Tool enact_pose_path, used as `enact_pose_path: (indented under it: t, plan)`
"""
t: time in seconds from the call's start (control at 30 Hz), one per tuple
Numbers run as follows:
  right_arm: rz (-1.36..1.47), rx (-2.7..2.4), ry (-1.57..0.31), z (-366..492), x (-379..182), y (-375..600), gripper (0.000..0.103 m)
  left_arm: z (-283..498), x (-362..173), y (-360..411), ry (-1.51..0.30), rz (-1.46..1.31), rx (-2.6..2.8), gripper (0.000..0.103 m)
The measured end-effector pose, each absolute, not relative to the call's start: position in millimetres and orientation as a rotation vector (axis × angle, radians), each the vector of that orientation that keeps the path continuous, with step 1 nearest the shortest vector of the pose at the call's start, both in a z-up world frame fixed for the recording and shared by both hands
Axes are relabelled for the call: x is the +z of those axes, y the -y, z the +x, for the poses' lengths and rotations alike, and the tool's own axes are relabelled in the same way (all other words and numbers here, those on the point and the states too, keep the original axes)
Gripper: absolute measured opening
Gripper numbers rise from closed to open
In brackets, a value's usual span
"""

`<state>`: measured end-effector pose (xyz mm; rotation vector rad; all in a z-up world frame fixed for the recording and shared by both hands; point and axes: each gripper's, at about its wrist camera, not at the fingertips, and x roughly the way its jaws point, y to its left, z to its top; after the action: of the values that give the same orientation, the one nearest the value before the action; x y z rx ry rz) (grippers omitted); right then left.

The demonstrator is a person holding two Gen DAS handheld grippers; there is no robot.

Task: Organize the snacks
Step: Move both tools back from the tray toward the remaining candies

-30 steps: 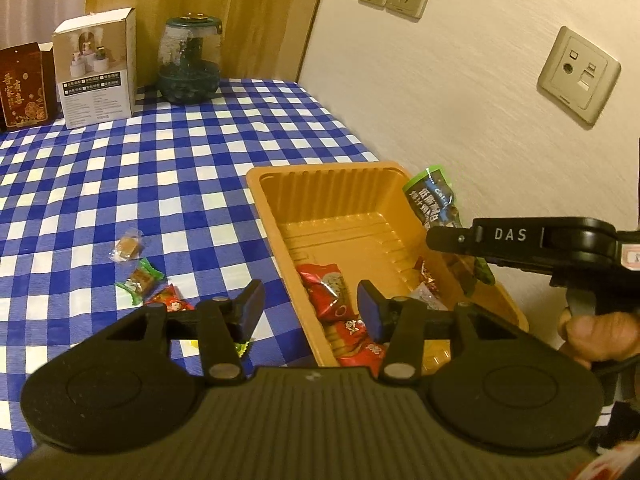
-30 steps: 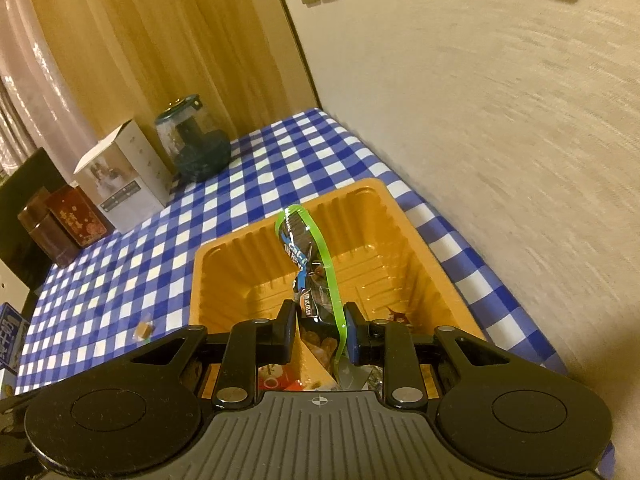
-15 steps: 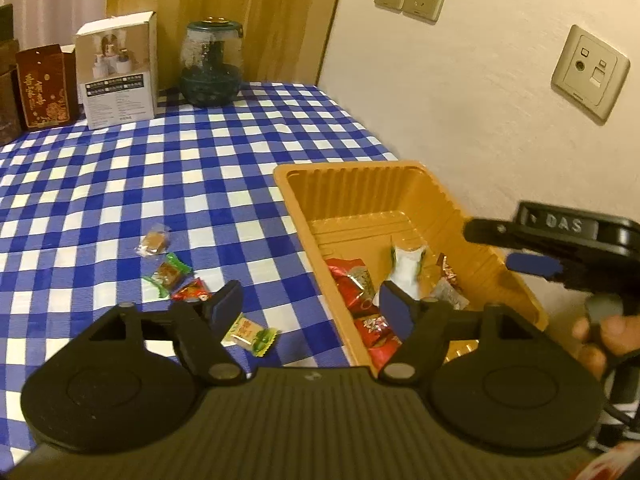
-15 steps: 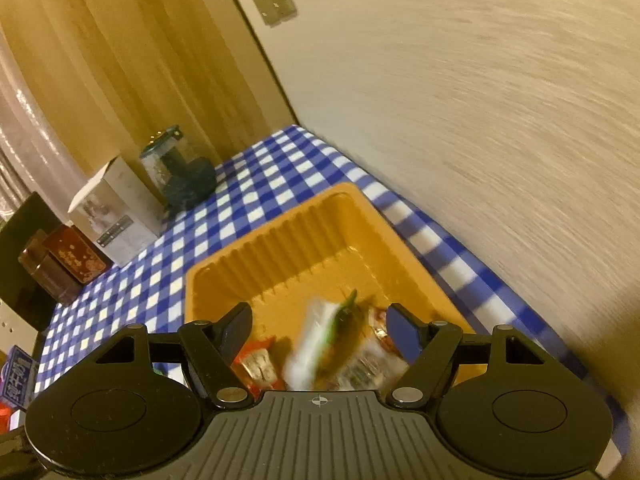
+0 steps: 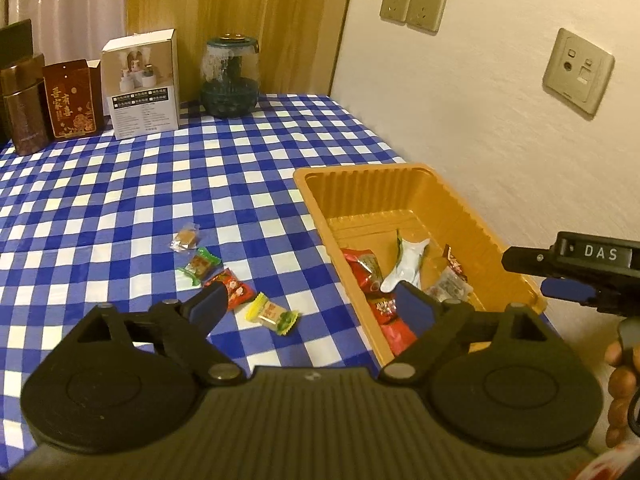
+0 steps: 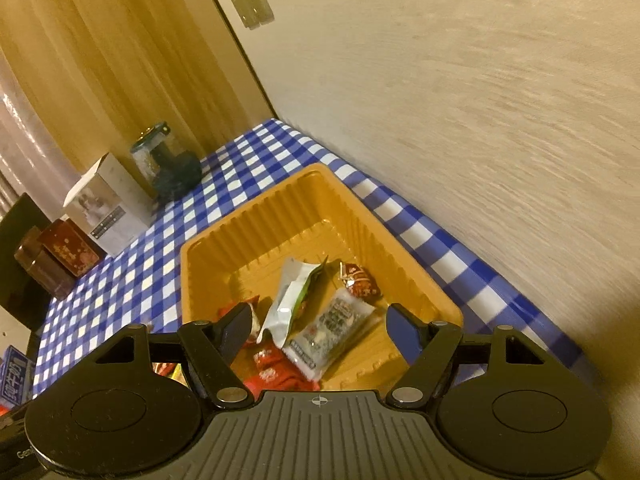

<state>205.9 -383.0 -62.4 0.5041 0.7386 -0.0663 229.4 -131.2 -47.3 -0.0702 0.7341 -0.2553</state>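
Note:
An orange plastic tray (image 5: 372, 188) stands at the table's right side by the wall; it also shows in the right wrist view (image 6: 256, 220). Several wrapped snacks lie in it, among them a white-green packet (image 6: 294, 300), seen in the left wrist view (image 5: 406, 264) too. On the checked cloth left of the tray lie loose candies: a yellow-green one (image 5: 272, 314), a red one (image 5: 234, 288), a green one (image 5: 199, 266) and a clear-wrapped brown one (image 5: 186, 237). My left gripper (image 5: 310, 304) is open and empty above the candies. My right gripper (image 6: 320, 326) is open and empty above the tray.
At the table's back stand a white box (image 5: 140, 84), a glass jar (image 5: 230, 76), a red box (image 5: 72, 98) and a brown tin (image 5: 22, 108). The wall with sockets (image 5: 412, 6) runs along the right edge. The right gripper's body (image 5: 580, 276) hangs beside the tray.
My right gripper opened and let the white-green packet drop into the tray. My left gripper opened wider and pulled back, which brought more of the candies into view.

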Motion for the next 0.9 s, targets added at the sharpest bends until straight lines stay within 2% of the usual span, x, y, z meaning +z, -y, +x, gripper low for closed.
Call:
enact_pose_path:
  t: [0.23, 0.9]
  plan:
    - [0.459, -0.077, -0.742, 173.7, -54.1, 369.3, 0.077, 203.3, -37.7, 124.4, -0.724, -0.064, -0.246, 0.099]
    - [0.424, -0.063, -0.738, 120.5, -41.2, 323.7, 0.078, 147.8, -28.5, 69.9, -0.687, -0.057, -0.209, 0.102]
